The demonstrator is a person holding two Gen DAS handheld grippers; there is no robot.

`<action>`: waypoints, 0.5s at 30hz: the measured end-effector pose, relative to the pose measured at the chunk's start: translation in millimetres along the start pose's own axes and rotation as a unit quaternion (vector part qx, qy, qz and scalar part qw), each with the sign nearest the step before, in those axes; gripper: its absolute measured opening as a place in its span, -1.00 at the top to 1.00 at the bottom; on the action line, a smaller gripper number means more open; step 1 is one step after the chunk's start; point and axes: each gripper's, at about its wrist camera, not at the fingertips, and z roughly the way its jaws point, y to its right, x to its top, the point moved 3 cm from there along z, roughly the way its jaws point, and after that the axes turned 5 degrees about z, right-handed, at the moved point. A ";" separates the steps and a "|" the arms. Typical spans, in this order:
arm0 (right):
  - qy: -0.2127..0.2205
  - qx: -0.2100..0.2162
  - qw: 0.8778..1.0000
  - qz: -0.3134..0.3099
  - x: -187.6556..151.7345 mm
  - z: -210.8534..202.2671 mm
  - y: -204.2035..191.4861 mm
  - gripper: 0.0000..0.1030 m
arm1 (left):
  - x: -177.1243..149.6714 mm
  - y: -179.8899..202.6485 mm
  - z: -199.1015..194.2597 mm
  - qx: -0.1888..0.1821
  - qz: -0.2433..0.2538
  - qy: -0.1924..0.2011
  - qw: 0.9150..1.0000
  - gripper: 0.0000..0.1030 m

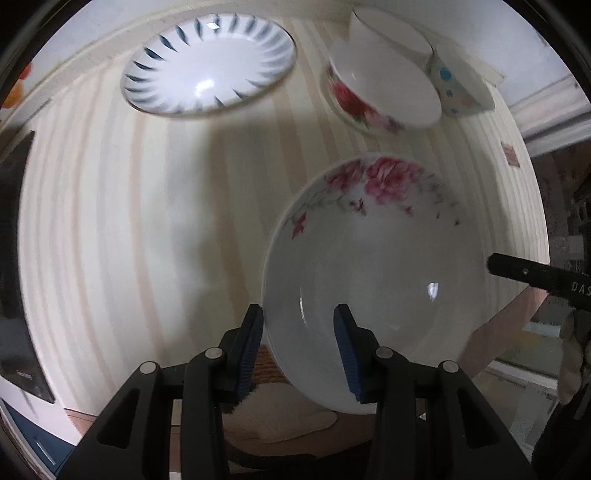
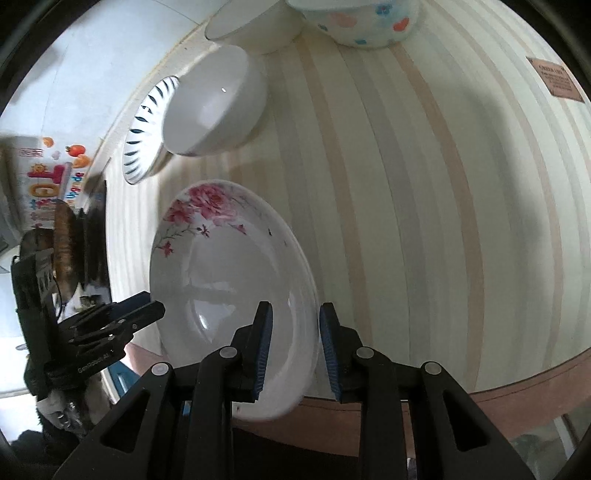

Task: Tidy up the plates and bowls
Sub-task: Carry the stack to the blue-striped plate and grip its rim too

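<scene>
Left wrist view: the left hand-held gripper (image 1: 301, 325) is set over the near-left rim of the rose-patterned plate (image 1: 369, 266), one pad outside the wall and the other inside the well, the jaws standing part-way apart. In the right wrist view the right hand-held gripper (image 2: 295, 321) is placed the same way over the plate's right rim, at a medium gap. Whether either pair is actually pressed tight on the rim cannot be told. The plate is seen tilted at the near edge of the striped tabletop (image 1: 110, 221), with part of it overhanging that edge, so it is judged to be in the middle of being carried or repositioned with both tools. The step in hand is taken to be the sorting of plates; the next move would call for the rose-patterned plate to be brought across to the blue-striped plate (image 1: 208, 62) at the far left and set down level on it or beside it, with both grips released only once it is seated. A tilt or a slip at the smooth rim is the risk. Two plates are counted. Three bowls appear to be grouped at the far right: a rose-patterned bowl (image 1: 369, 99), a plain white bowl (image 1: 388, 35) touching it behind, and a dotted bowl (image 1: 454, 88) just beside.
</scene>
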 end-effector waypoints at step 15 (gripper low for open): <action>0.090 -0.021 0.987 -0.129 154.8 -15.8 -196.6 0.30 | 125.3 -160.7 -31.1 0.047 -0.155 0.088 0.983 0.27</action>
